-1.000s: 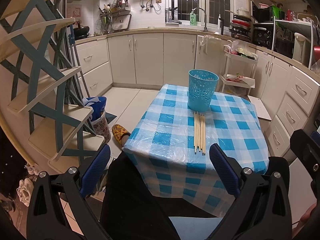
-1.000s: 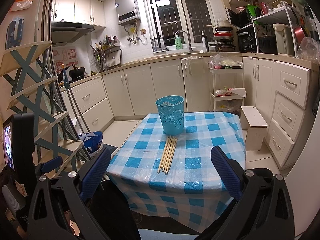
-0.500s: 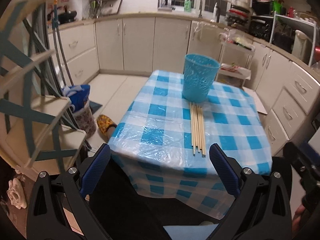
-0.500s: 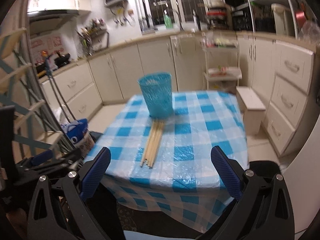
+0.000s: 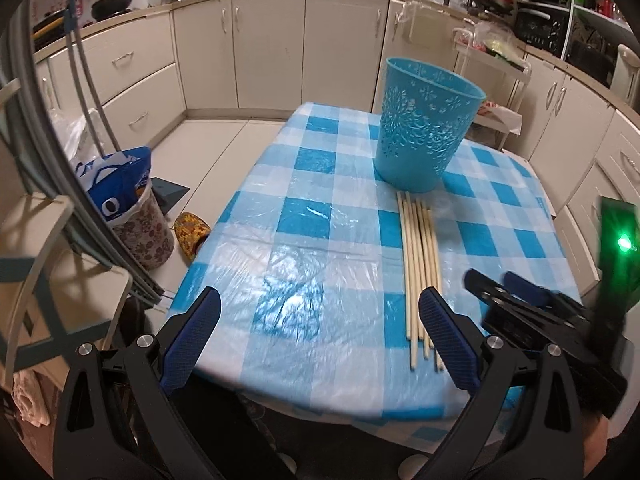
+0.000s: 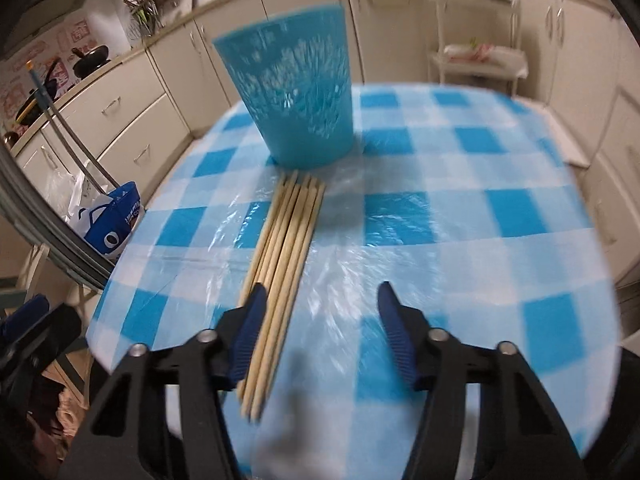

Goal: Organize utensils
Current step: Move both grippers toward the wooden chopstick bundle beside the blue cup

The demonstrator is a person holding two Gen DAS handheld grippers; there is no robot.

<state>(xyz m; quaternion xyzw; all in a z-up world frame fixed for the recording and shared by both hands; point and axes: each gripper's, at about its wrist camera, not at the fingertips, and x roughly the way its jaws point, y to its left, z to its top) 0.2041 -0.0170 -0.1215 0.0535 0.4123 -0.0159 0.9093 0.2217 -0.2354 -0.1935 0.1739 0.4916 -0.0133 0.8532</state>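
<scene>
Several wooden chopsticks lie side by side on the blue-checked table, pointing at a lacy blue plastic basket that stands upright behind them. My right gripper hovers low over their near ends; its jaws are closing. The bundle runs just inside the left finger, and no pad presses on it. In the left wrist view the right gripper shows just right of the chopsticks. My left gripper is open and holds nothing, above the table's near edge with the chopsticks beside its right finger.
On the floor left of the table stand a floral bin holding a blue bag and a yellow slipper. A wooden shelf rises at the far left. Cream cabinets ring the room; a white trolley stands behind.
Both grippers have come down and forward to the table. The right gripper's jaws have narrowed and now sit over the chopsticks' near ends. Basket and chopsticks have not moved.
</scene>
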